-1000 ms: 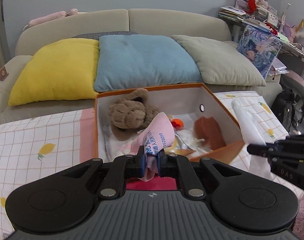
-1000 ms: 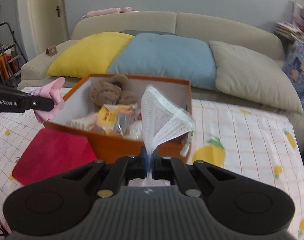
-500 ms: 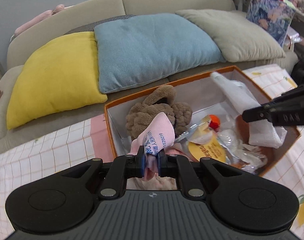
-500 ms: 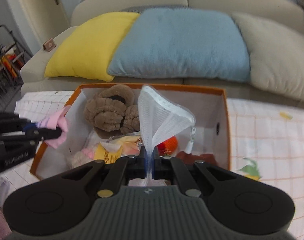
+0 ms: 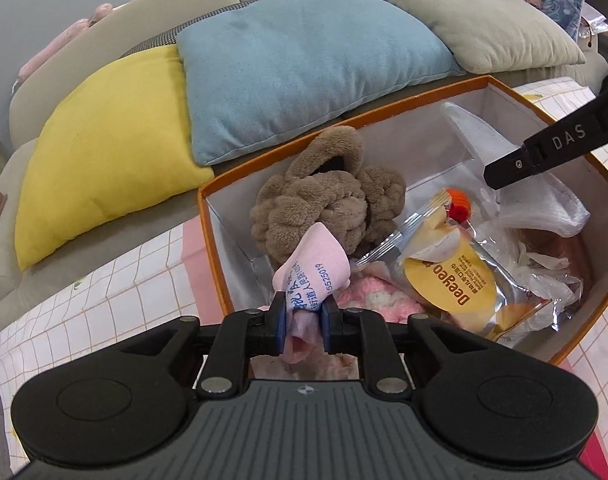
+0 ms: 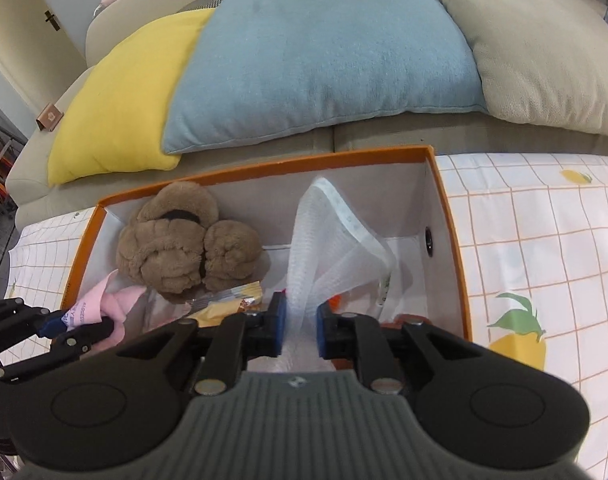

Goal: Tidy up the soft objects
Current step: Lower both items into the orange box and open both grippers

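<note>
An orange box holds a brown plush toy, a snack packet and a small orange ball. My left gripper hangs over the box's near left part. Its jaws are opening, with a pink cloth bearing a printed label still loose between them. My right gripper is over the box's right half, its jaws opening too. A white mesh cloth stands up loose between them. One right finger shows in the left wrist view. The left gripper shows low on the left in the right wrist view.
The box sits on a checked cloth with lemon prints. Behind it a sofa carries a yellow cushion, a blue one and a beige one. A pink-and-white knitted item lies in the box.
Both grippers came in over the box and tipped downward. Each pair of jaws, shut tight on its cloth before, has now parted around it.
</note>
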